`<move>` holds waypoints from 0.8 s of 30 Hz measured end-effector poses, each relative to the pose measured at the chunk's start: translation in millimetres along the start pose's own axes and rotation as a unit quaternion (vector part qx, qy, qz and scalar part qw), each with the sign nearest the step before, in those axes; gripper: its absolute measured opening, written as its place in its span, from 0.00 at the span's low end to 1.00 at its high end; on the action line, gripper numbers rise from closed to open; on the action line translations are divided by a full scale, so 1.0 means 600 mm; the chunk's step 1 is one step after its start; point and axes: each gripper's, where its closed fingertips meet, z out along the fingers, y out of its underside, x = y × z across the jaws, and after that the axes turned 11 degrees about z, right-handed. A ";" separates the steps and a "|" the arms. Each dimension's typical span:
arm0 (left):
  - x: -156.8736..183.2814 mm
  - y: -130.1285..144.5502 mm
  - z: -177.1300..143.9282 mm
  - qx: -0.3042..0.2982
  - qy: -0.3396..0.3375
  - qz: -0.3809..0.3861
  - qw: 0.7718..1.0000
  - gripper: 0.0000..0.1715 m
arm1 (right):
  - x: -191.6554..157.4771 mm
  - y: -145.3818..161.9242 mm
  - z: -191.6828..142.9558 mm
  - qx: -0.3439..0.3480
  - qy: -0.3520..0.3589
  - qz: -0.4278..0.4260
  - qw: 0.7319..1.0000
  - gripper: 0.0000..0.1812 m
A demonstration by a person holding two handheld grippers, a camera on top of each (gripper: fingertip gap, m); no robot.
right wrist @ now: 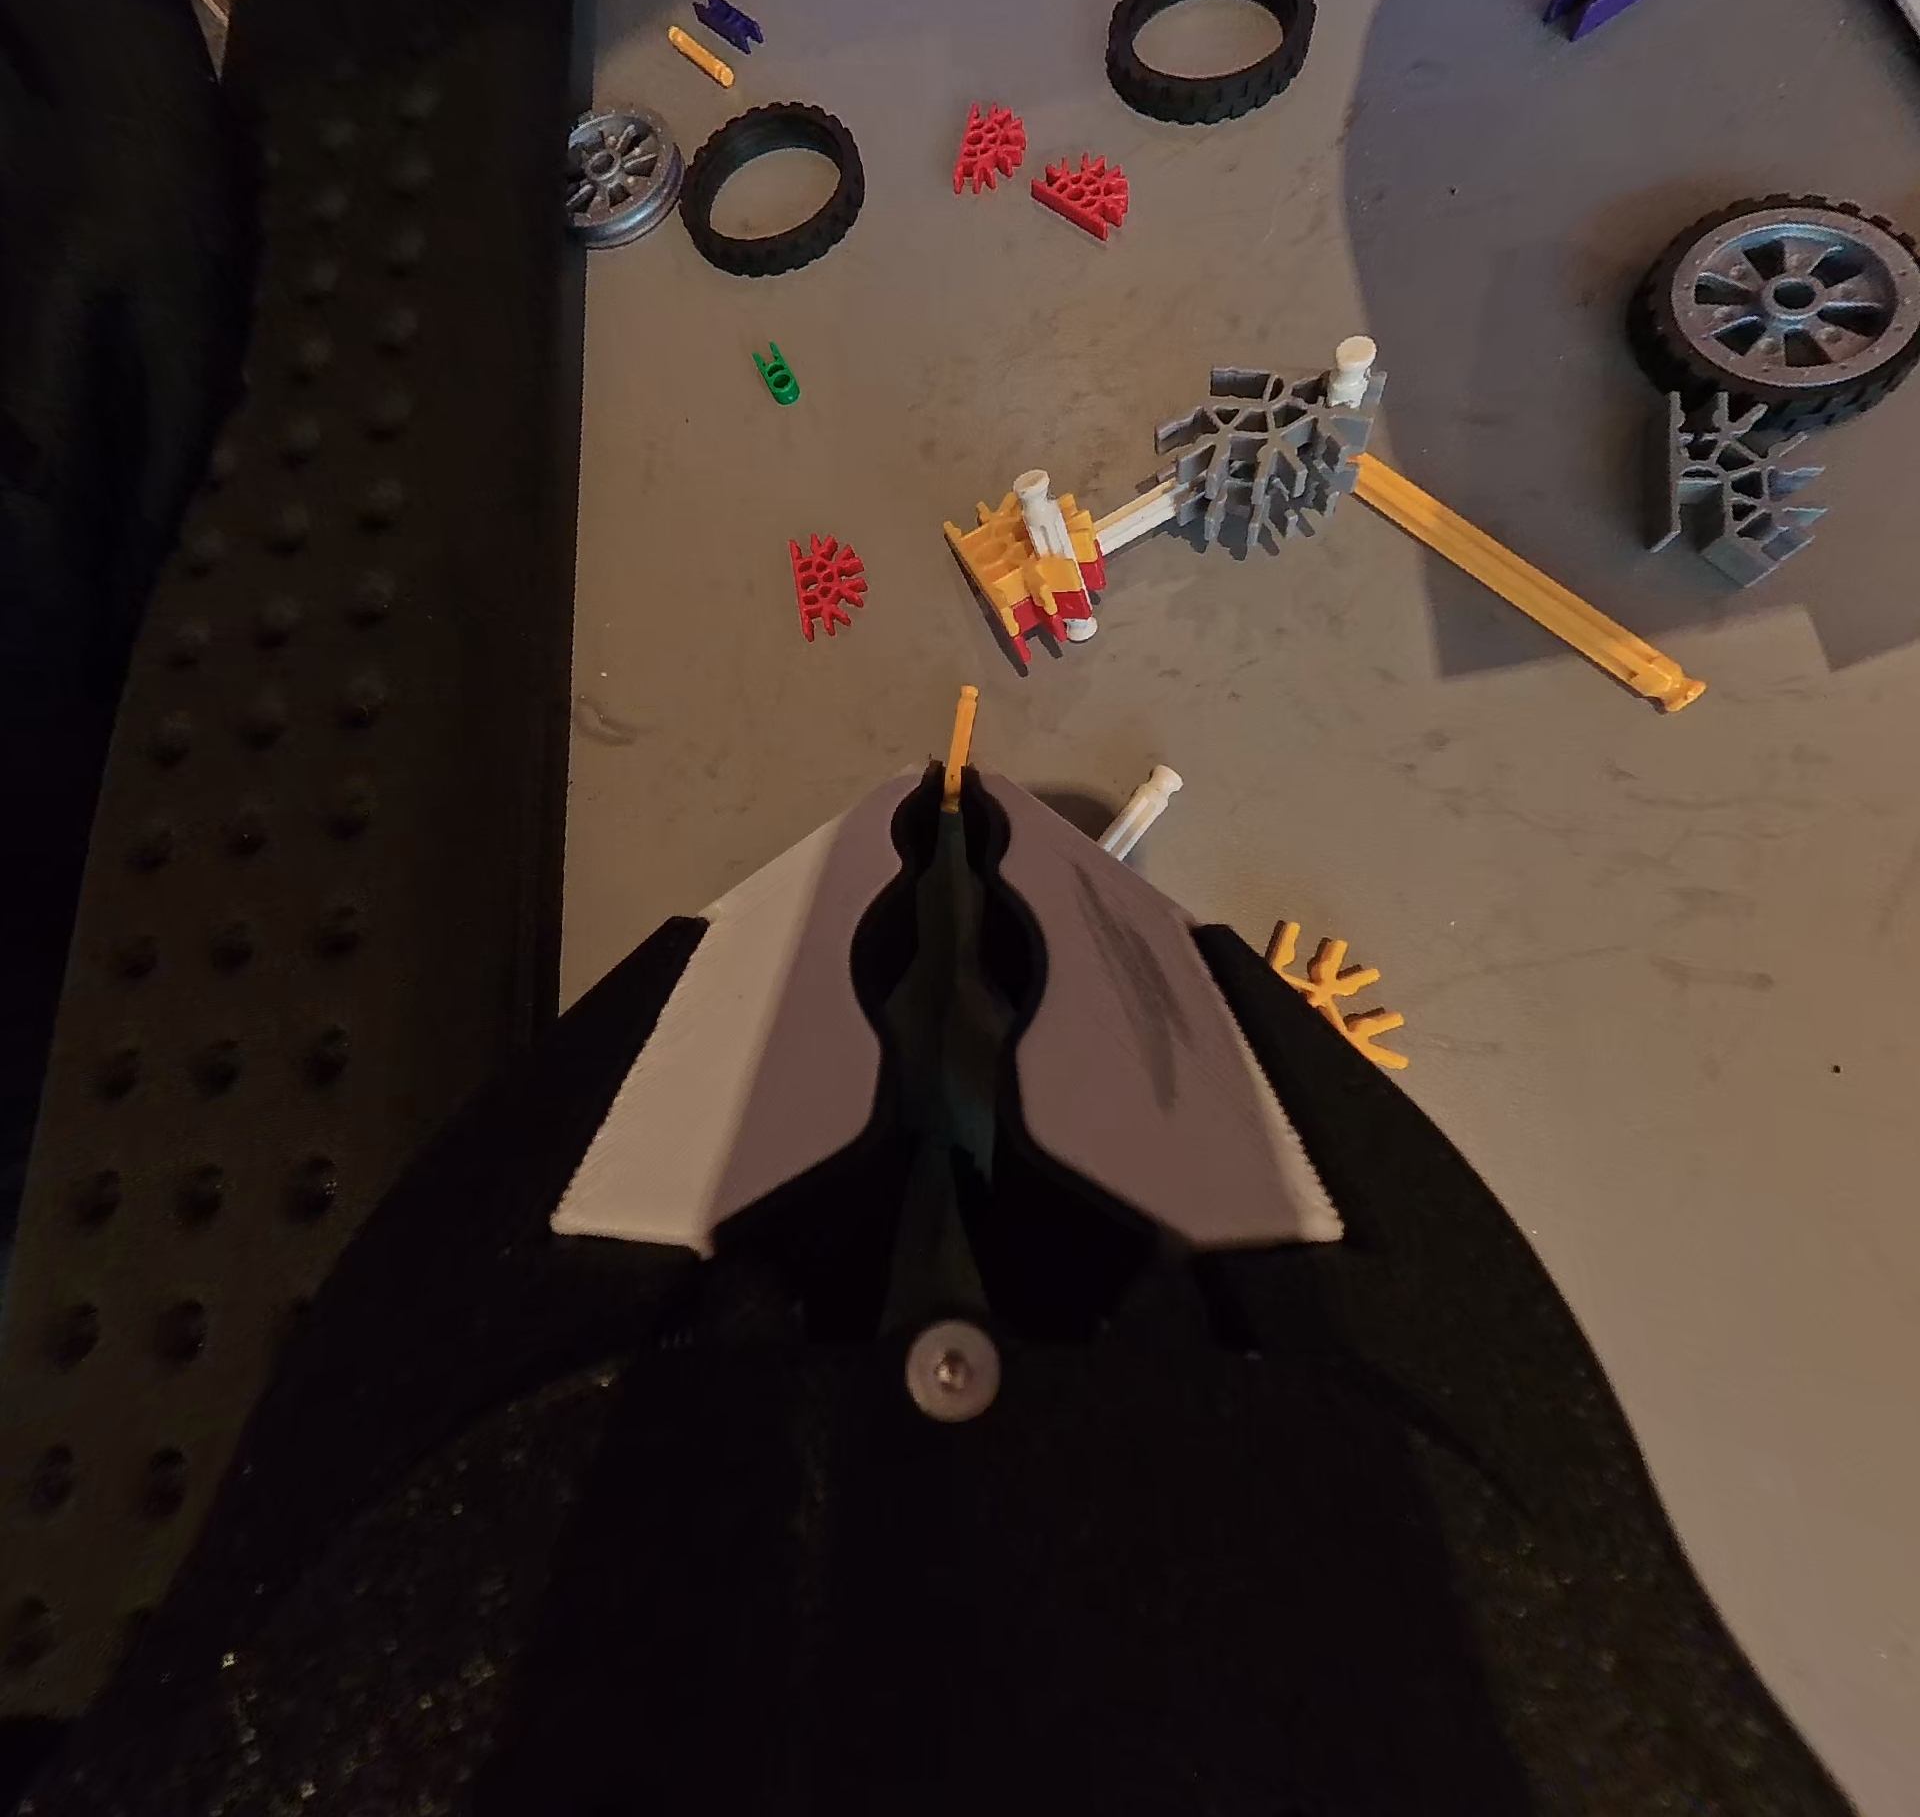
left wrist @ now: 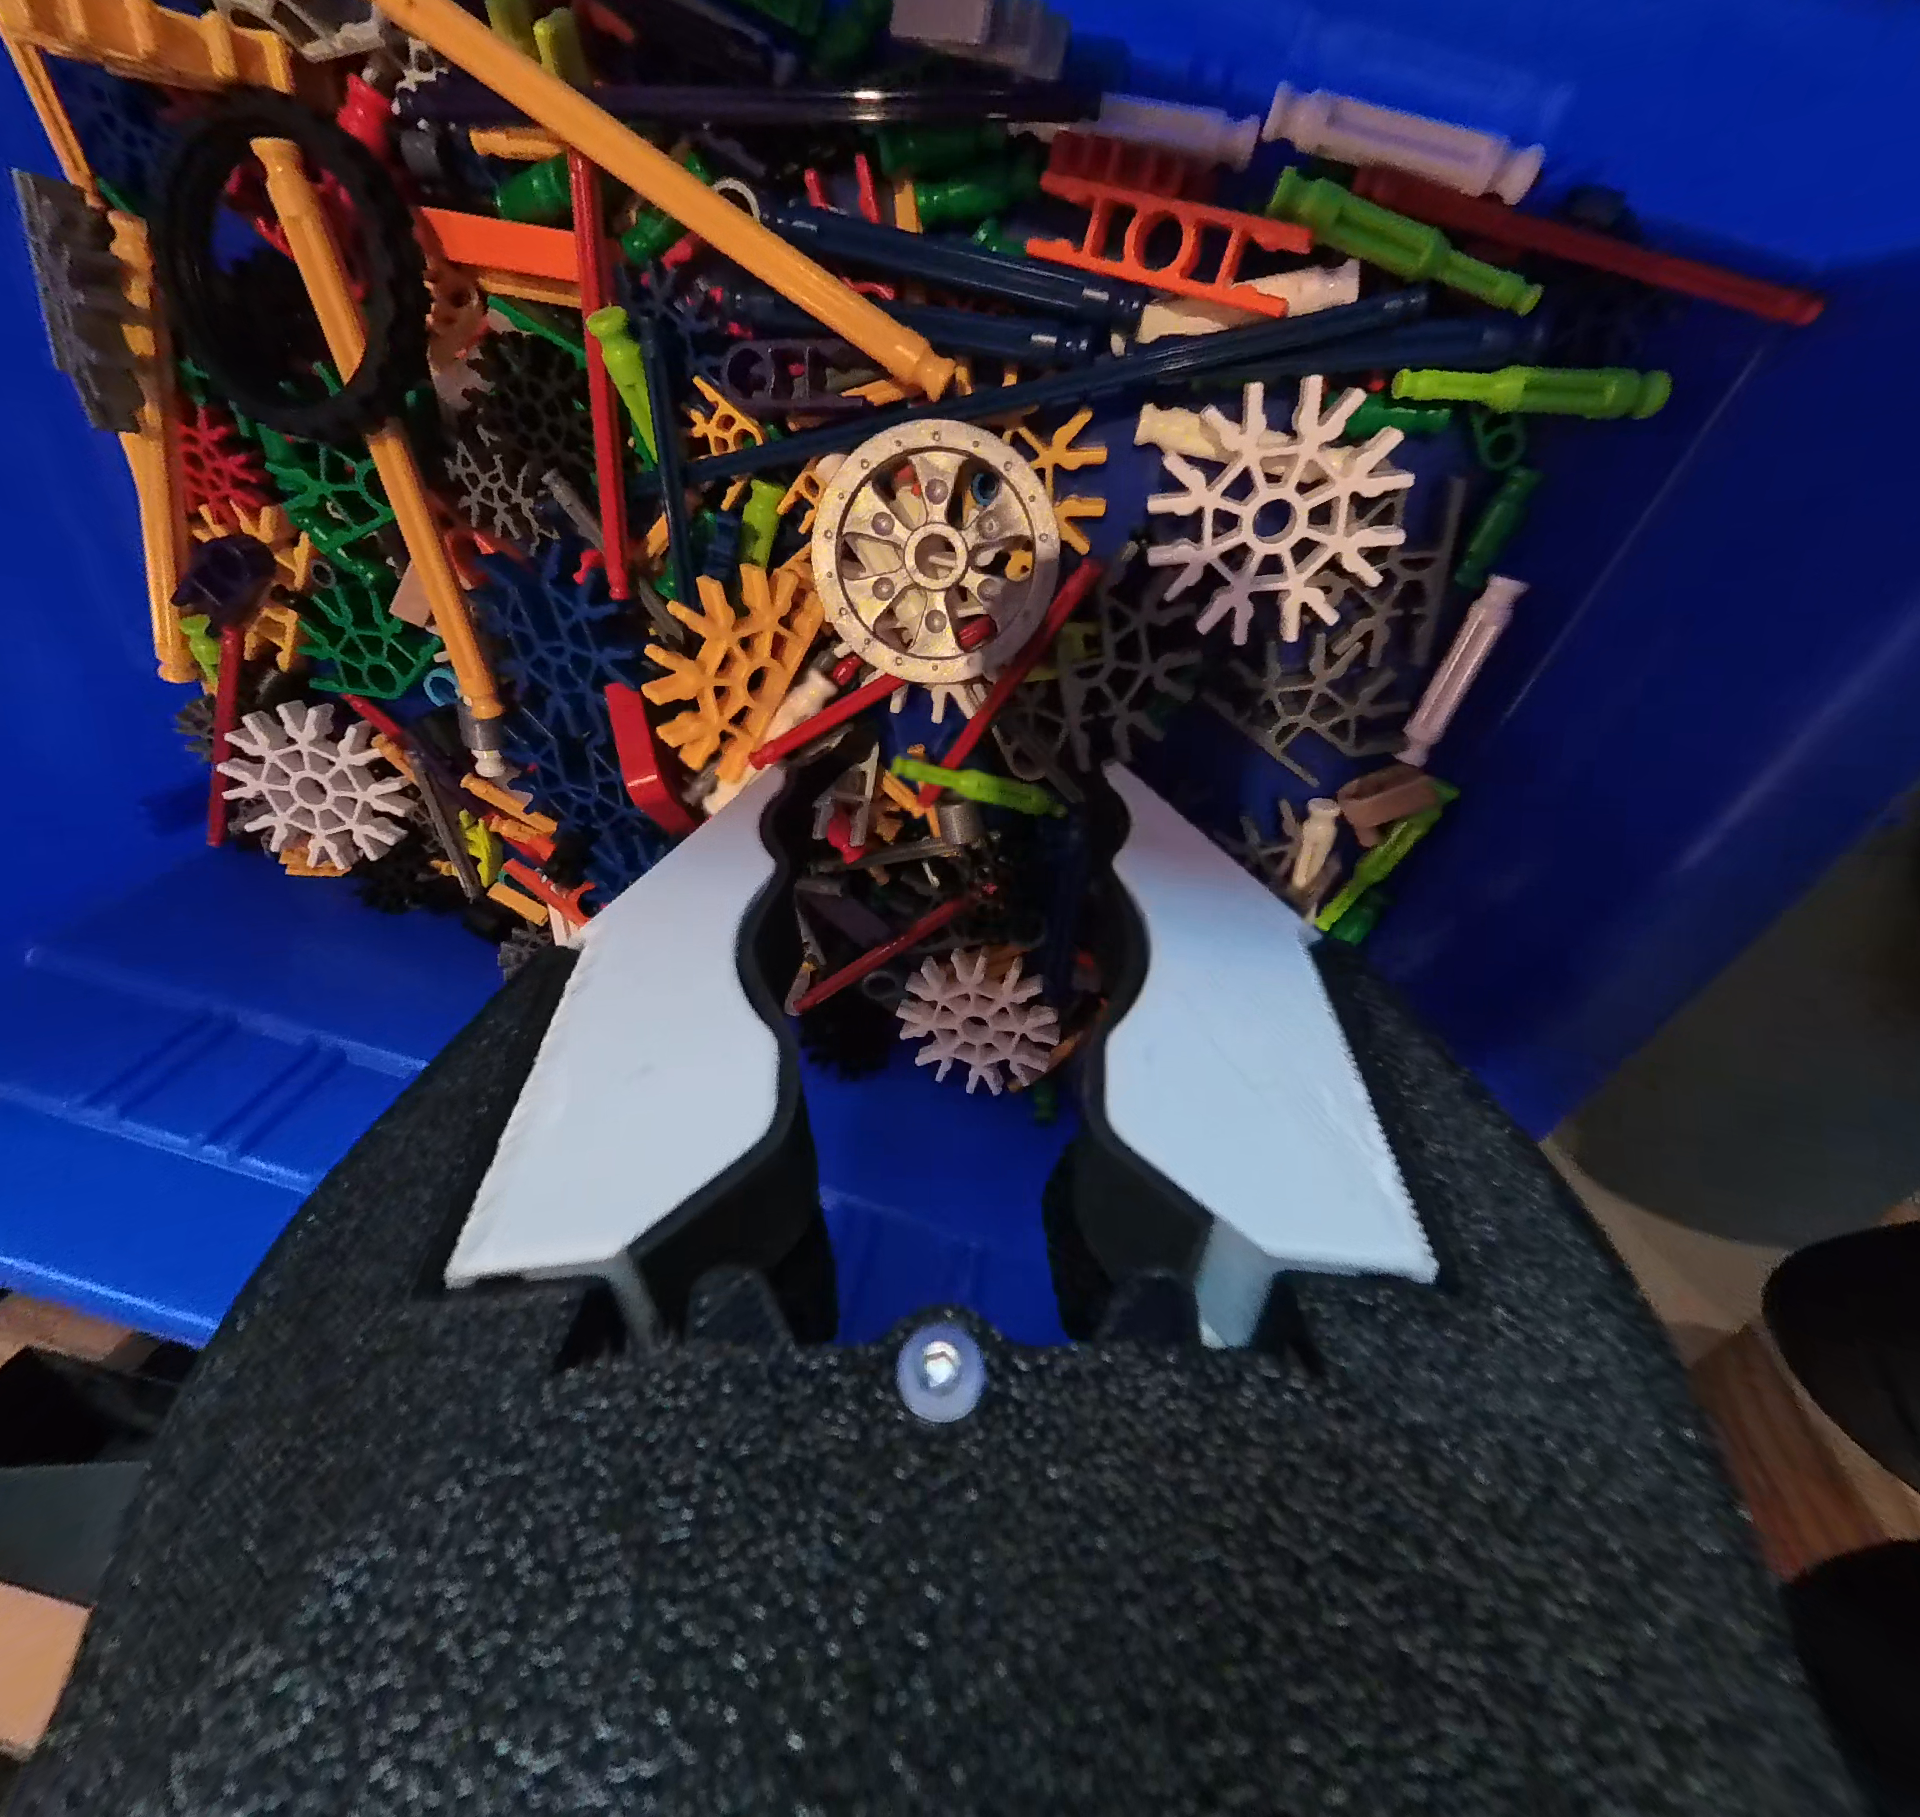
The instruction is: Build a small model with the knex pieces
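Observation:
In the left wrist view my left gripper [left wrist: 940, 791] is open and empty, hanging over a blue bin [left wrist: 208, 1040] full of mixed plastic building rods and snowflake connectors. A gold-grey wheel hub [left wrist: 935, 557] lies just beyond the fingertips, and a white snowflake connector [left wrist: 977, 1019] shows between the fingers. In the right wrist view my right gripper [right wrist: 951, 780] is shut on a short yellow rod [right wrist: 961, 728] that sticks out past the tips, above a grey mat [right wrist: 1351, 1144]. A small build of grey, yellow and red connectors [right wrist: 1174, 510] lies ahead of it.
On the mat lie two black tyres [right wrist: 1210, 32] [right wrist: 771, 188], a grey hub [right wrist: 618, 175], a wheel on a grey connector [right wrist: 1787, 313], red connectors [right wrist: 826, 585], a white rod [right wrist: 1143, 806], a yellow connector [right wrist: 1335, 993] and a long yellow rod [right wrist: 1527, 583]. A black studded mat [right wrist: 312, 624] borders the left. Left tips to right tips: about 40 cm.

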 end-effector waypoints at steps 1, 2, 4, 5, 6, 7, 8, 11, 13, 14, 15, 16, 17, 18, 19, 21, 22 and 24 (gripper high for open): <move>0.001 0.000 -0.002 0.001 -0.002 -0.001 1.000 0.30 | 0.000 0.000 0.000 0.000 0.000 0.000 1.000 0.02; 0.002 0.002 -0.005 0.002 -0.003 -0.003 1.000 0.30 | 0.000 0.000 0.000 0.000 0.000 0.000 1.000 0.02; 0.000 0.005 -0.012 0.005 -0.013 -0.007 1.000 0.30 | 0.000 0.000 0.000 0.000 -0.001 0.001 1.000 0.02; 0.000 0.007 -0.017 0.008 -0.014 -0.011 1.000 0.30 | 0.000 0.000 0.000 0.000 -0.001 0.001 1.000 0.02; 0.000 0.008 -0.021 0.011 -0.015 -0.013 1.000 0.30 | 0.000 0.000 0.000 0.000 -0.001 0.001 1.000 0.02; -0.001 0.010 -0.025 0.012 -0.018 -0.014 1.000 0.30 | 0.000 0.000 0.000 0.000 -0.002 0.001 1.000 0.02; -0.002 0.012 -0.028 0.012 -0.020 -0.016 1.000 0.31 | 0.000 0.000 0.000 -0.001 -0.002 0.002 1.000 0.02; -0.001 0.013 -0.037 0.017 -0.021 -0.017 1.000 0.31 | 0.000 0.000 0.000 -0.001 -0.002 0.002 1.000 0.02; 0.000 0.009 -0.040 0.022 -0.020 -0.016 0.999 0.31 | 0.000 0.000 0.000 0.000 -0.002 0.001 1.000 0.02; 0.001 0.008 -0.042 0.025 -0.019 -0.015 0.999 0.31 | 0.000 0.000 0.000 0.000 -0.002 0.001 1.000 0.02; 0.001 0.006 -0.043 0.026 -0.019 -0.015 0.999 0.31 | 0.000 0.000 0.000 0.000 -0.002 0.001 1.000 0.02; 0.001 0.004 -0.044 0.030 -0.019 -0.013 0.999 0.31 | 0.000 0.000 0.000 0.000 -0.002 0.001 1.000 0.02; 0.002 0.000 -0.046 0.034 -0.017 -0.013 0.999 0.30 | 0.000 0.000 0.000 0.000 -0.002 0.002 1.000 0.02; 0.003 -0.002 -0.047 0.038 -0.016 -0.012 0.999 0.30 | 0.000 0.000 0.000 -0.001 -0.003 0.002 1.000 0.02; 0.002 -0.005 -0.049 0.042 -0.016 -0.011 0.999 0.30 | 0.000 0.000 0.000 -0.001 -0.003 0.002 1.000 0.02; 0.004 -0.016 -0.053 0.058 -0.012 -0.007 0.998 0.30 | 0.000 0.000 0.000 -0.001 -0.003 0.002 1.000 0.02; 0.004 -0.022 -0.056 0.067 -0.010 -0.006 0.998 0.29 | 0.000 0.000 0.000 -0.001 -0.003 0.002 1.000 0.02; 0.005 -0.036 -0.060 0.086 -0.006 0.001 0.996 0.29 | 0.000 0.000 0.000 -0.001 -0.003 0.002 1.000 0.02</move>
